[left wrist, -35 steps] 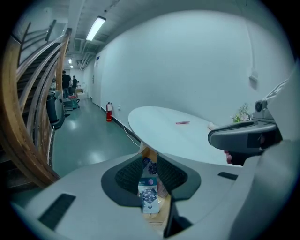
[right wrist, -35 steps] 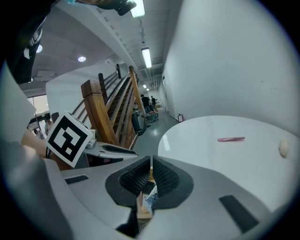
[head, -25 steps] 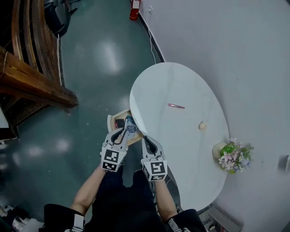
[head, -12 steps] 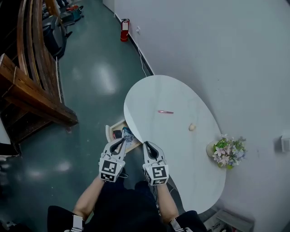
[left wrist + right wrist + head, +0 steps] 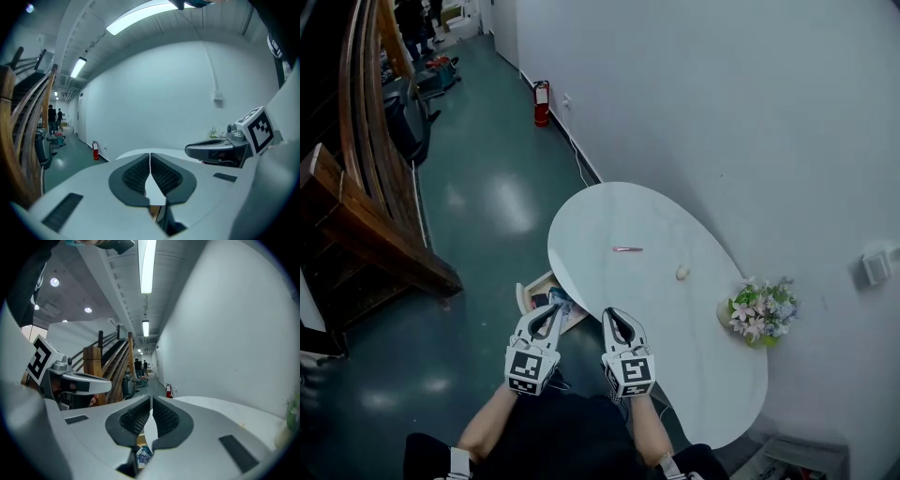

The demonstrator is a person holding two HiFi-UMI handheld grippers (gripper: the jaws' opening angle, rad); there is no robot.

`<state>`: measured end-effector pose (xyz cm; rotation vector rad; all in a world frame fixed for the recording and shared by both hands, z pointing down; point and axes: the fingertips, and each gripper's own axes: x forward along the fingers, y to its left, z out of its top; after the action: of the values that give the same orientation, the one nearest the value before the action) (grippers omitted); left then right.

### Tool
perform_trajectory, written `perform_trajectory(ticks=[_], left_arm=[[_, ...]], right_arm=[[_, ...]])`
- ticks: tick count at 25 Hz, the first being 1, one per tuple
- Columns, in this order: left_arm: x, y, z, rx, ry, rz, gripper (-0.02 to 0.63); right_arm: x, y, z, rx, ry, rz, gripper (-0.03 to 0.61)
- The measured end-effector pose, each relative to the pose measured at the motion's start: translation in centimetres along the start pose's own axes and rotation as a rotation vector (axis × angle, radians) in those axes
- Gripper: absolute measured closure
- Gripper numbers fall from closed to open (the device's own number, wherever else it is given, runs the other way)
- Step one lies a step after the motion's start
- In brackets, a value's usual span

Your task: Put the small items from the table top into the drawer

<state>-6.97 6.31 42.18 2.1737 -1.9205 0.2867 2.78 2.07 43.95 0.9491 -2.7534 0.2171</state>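
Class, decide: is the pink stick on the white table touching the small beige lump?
Apart. The head view shows bare table between the pink stick and the beige lump.

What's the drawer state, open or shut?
Open. The drawer juts out from under the edge of the white table, with items visible inside it.

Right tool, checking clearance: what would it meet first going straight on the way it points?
Probably the white table top, near its rim; the right tool points slightly down across it. Depth is unclear.
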Motion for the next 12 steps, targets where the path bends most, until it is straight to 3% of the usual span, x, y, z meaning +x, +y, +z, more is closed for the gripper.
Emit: perform_trajectory(ticks=[12], left_arm=[[-0.4,-2.2,0.3,0.010,-0.013,-0.051,0.594]], right_arm=[[-1.4,-0.2,-0.2,0.008,-0.011,-0.019,0.538]])
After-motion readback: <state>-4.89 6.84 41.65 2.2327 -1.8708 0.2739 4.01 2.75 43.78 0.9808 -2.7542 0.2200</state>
